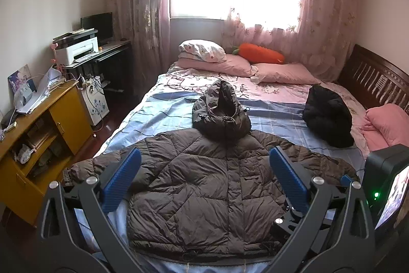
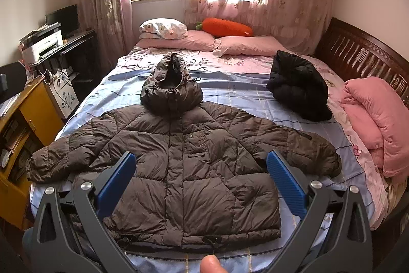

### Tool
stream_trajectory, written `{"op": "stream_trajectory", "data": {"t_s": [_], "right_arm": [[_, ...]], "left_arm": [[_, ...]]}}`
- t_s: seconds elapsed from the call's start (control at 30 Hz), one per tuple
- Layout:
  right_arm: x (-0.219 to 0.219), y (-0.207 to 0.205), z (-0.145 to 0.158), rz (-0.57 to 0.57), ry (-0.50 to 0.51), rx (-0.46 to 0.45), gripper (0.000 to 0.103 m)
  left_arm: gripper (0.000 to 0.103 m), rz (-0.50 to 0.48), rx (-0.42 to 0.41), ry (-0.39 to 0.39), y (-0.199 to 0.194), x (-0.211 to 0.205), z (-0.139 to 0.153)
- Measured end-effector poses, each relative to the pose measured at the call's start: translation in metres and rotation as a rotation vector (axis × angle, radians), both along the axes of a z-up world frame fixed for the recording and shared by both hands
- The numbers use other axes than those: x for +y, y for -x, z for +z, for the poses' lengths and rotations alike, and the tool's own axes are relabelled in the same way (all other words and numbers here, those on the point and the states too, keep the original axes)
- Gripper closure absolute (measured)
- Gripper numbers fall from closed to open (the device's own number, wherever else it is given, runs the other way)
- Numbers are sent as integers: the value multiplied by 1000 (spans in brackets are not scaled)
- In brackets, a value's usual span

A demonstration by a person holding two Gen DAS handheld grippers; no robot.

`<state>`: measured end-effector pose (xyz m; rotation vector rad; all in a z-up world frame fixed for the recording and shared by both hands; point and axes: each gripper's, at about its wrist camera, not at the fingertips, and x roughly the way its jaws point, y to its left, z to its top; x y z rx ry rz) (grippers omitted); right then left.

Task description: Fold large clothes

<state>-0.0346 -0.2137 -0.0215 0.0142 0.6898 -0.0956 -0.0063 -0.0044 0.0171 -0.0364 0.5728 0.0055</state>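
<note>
A brown hooded puffer jacket [image 1: 199,186] lies flat, front up, on the bed's near end, sleeves spread to both sides and hood [image 1: 222,114] pointing to the pillows. It also shows in the right wrist view [image 2: 184,165]. My left gripper [image 1: 204,160] is open and empty, held above the jacket's body. My right gripper [image 2: 202,165] is open and empty above the jacket's lower half. The right gripper's body [image 1: 383,183] shows at the right edge of the left wrist view.
A black garment [image 2: 299,86] is bunched on the bed's right side. A folded pink quilt [image 2: 375,119] lies by the wooden headboard [image 2: 365,55]. Pillows [image 2: 202,42] and a carrot plush [image 2: 225,27] sit at the far end. A yellow cabinet [image 1: 38,134] stands left of the bed.
</note>
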Motion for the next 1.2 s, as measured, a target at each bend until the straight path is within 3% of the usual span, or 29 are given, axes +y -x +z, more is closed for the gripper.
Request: {"op": "stream_trajectory", "data": {"t_s": [1.2], "right_arm": [[2, 1, 1, 0, 0, 2, 1]], "left_arm": [[2, 0, -3, -1, 3, -2, -6]]}}
